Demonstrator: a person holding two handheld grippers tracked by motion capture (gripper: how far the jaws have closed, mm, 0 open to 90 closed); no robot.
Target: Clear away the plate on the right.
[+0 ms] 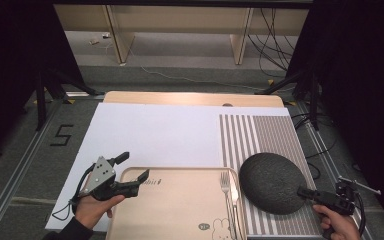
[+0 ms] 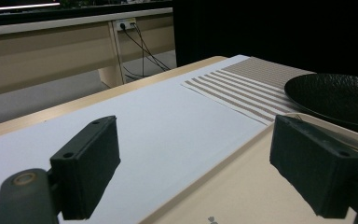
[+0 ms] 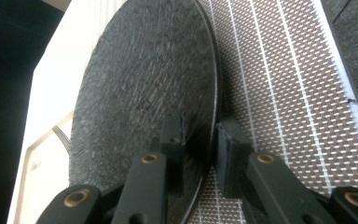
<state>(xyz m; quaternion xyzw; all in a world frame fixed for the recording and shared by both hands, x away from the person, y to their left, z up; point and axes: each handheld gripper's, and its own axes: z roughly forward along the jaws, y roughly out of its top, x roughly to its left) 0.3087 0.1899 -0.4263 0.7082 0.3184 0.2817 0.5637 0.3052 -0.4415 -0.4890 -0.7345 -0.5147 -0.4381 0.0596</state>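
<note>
Jaws of right gripper (image 3: pixel 200 135) straddle plate (image 3: pixel 144 84) rim.

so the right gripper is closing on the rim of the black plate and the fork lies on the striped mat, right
Not quite: the fork lies on the beige tray, along its right edge, not on the striped mat. The high view shows it. The rest holds: the right gripper has its jaws on either side of the black plate rim.
</note>
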